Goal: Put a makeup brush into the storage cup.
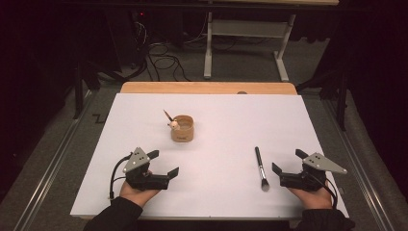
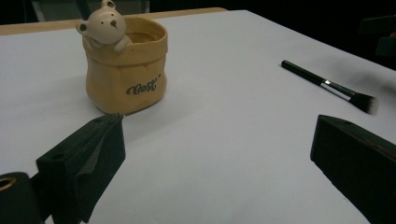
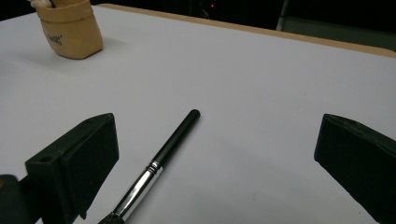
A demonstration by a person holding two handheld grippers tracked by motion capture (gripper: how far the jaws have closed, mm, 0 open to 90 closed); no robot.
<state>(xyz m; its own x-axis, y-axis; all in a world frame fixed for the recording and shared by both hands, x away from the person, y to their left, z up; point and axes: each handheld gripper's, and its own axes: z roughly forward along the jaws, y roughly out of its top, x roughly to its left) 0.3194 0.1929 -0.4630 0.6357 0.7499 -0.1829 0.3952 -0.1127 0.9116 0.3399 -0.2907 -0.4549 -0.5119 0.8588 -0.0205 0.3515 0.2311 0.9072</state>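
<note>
Claws wide and empty: left claw (image 1: 163,163) rests on the tabletop (image 1: 226,130) near the pot (image 1: 182,128) at mid-table; the brush (image 1: 261,168) lies flat just beside the right claw (image 1: 287,161).

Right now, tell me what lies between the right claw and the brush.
Nothing: bare white table separates the open right claw from the brush, seen in the high view.

In the right gripper view the makeup brush (image 3: 161,161) runs off the bottom edge, its bristles cut away, and the bear pot (image 3: 70,30) is cropped at the top left corner. In the left gripper view the brush's bristle tip (image 2: 366,102) is blurred. From the high view, the thin stick (image 1: 167,115) in the pot is too small to identify.
</note>
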